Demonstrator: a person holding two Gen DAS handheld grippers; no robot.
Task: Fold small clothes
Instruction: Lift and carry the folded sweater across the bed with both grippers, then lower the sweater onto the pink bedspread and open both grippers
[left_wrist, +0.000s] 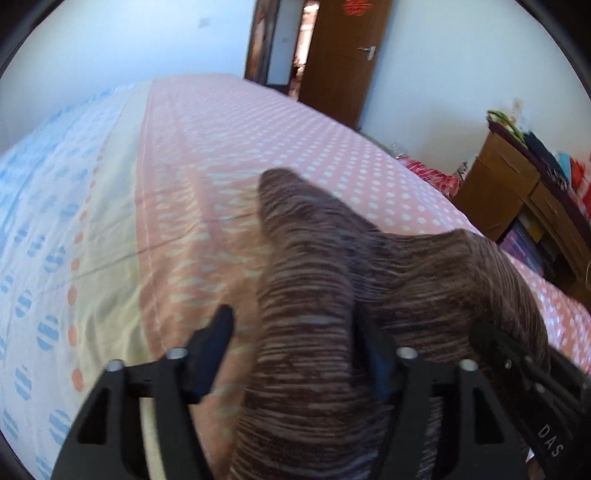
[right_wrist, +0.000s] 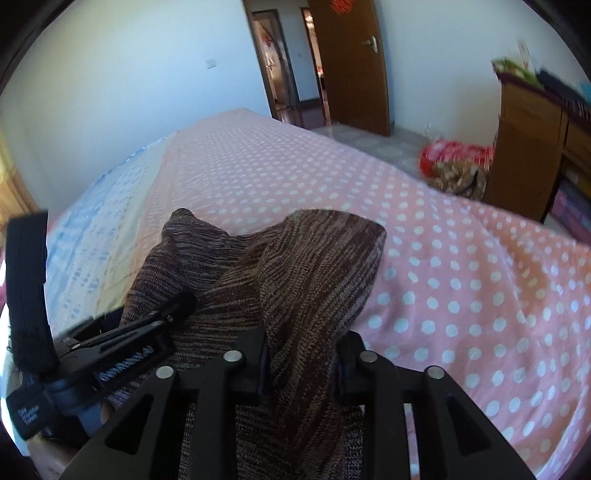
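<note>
— What have you got in the left gripper (left_wrist: 295, 350)?

— From my left wrist camera, a brown striped knit garment (left_wrist: 317, 302) runs up between the two fingers. They stand fairly wide apart, with bedsheet showing between the left finger (left_wrist: 216, 339) and the cloth. The knit lies against the right finger, but I cannot tell if it is really pinched.

— And the right gripper (right_wrist: 303, 354)?

— My right camera shows its fingers closed in on a bunch of the same garment (right_wrist: 303, 266); the cloth fills the gap between them and stands up in two peaks ahead.

— Where is the garment overall?

— Held up over the bed (right_wrist: 443, 258), just above the pink sheet with white dots. Both grippers are close together: I see the left one (right_wrist: 177, 306) at the left of my right view, its tip touching the knit.

— Anything else around?

— A brown door (right_wrist: 351, 66) ajar beyond the bed, a wooden cabinet (right_wrist: 524, 147) at right, and a red bundle (right_wrist: 454, 155) on the floor beside it.
</note>
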